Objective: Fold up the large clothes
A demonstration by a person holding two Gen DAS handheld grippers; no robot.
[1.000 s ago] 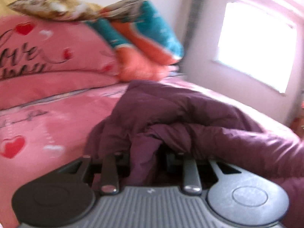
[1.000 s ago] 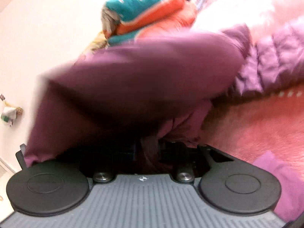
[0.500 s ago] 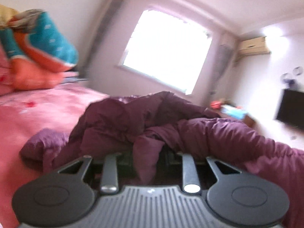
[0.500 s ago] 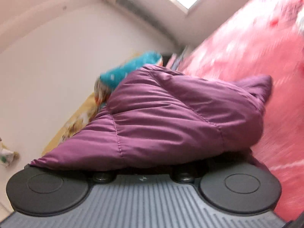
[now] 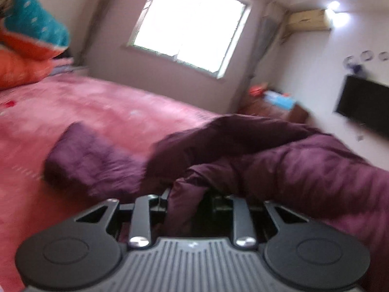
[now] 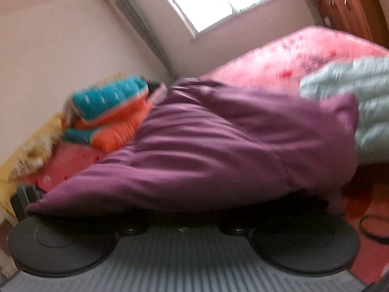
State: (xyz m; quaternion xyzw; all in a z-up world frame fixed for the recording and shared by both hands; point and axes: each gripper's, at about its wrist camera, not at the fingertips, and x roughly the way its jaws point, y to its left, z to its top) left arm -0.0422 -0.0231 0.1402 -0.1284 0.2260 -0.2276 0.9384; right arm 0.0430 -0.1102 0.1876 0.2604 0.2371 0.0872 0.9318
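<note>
— Two grippers were in play, one per hand. How many garments did you count?

— Two. One purple padded jacket [image 5: 279, 165], and in the right wrist view a second, pale grey-green quilted garment [image 6: 359, 112] lying just behind it on the bed.

— Where was the jacket?

— Spread over the pink bedspread [image 5: 102, 107] and partly lifted off it. The left gripper [image 5: 187, 202] had a fold of purple cloth pinched between its narrowly set jaws, the rest trailing off to the right and back toward a loose end [image 5: 82, 160] resting on the spread.

— And the right gripper [image 6: 182, 219]?

— Its fingers were buried under a broad panel of the jacket [image 6: 206, 150], so I could not see the pads. The jaws stood narrow and the cloth hung straight from them, draped over the tool's front — it was gripping the jacket.

— Anything stacked or held in something?

— One pile of folded bedding at the head of the bed: a teal and orange blanket [image 6: 109, 112] on top, a yellowish patterned pillow [image 6: 36, 153] beside it. No boxes or baskets that I could make out.

— Other single items?

— One window [image 5: 189, 24], one dark screen [image 5: 364, 107] on the wall, one air unit [image 5: 306, 19] high up, and one wooden cabinet [image 6: 345, 7].

— Any writing?

— None legible; the pictures were too blurred.
</note>
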